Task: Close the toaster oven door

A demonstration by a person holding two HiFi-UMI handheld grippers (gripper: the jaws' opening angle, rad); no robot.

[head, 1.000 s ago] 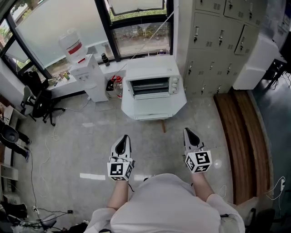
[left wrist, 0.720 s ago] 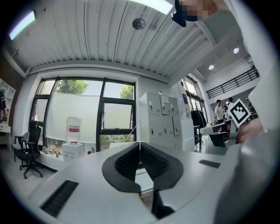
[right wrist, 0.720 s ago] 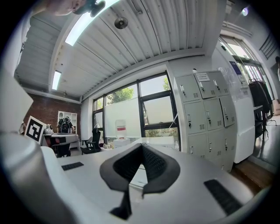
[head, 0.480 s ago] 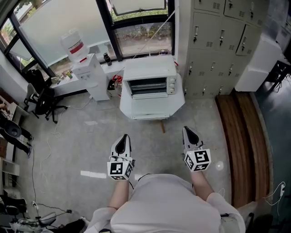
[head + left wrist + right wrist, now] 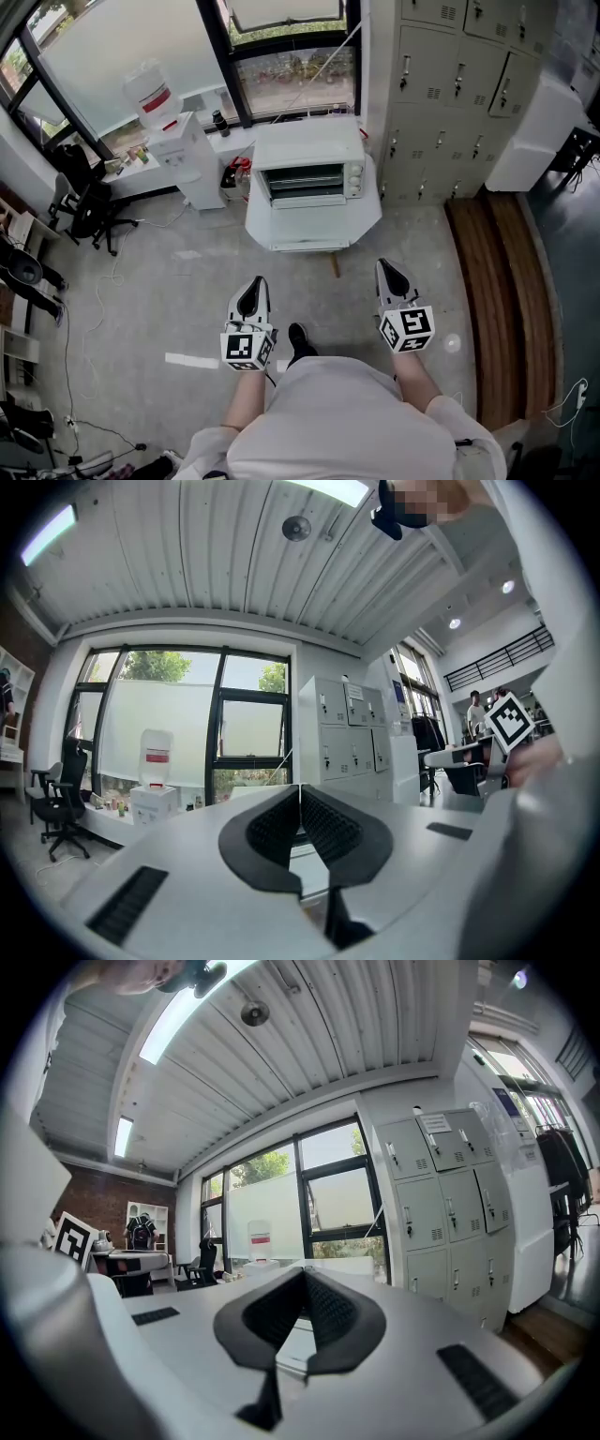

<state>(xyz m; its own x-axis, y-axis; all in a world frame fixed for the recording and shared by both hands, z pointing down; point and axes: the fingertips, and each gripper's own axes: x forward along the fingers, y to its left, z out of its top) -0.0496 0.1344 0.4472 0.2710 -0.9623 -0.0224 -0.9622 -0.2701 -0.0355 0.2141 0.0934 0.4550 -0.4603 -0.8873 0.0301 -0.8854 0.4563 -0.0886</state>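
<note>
Well short of the open white box-shaped toaster oven [image 5: 314, 150], left gripper [image 5: 255, 283] and right gripper [image 5: 384, 268] show empty, pressed-together jaws; approaching it likely comes next.

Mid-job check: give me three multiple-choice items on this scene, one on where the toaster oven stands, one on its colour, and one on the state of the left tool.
1. In the head view, the toaster oven stands:
A. on the floor beside the office chair
B. on the white table, between the water dispenser and the lockers
C. on top of the lockers

2. The toaster oven's casing is:
A. white
B. black
C. red

3. The left tool has its jaws:
A. wide apart
B. clamped on the oven door
C. together, with nothing between them

Answers:
1. B, since the table's top shows under and in front of the oven, with the dispenser to its left and the lockers to its right.
2. A, since its top and front frame are white.
3. C, since the left gripper view shows the pads meeting, far short of the oven.
</note>
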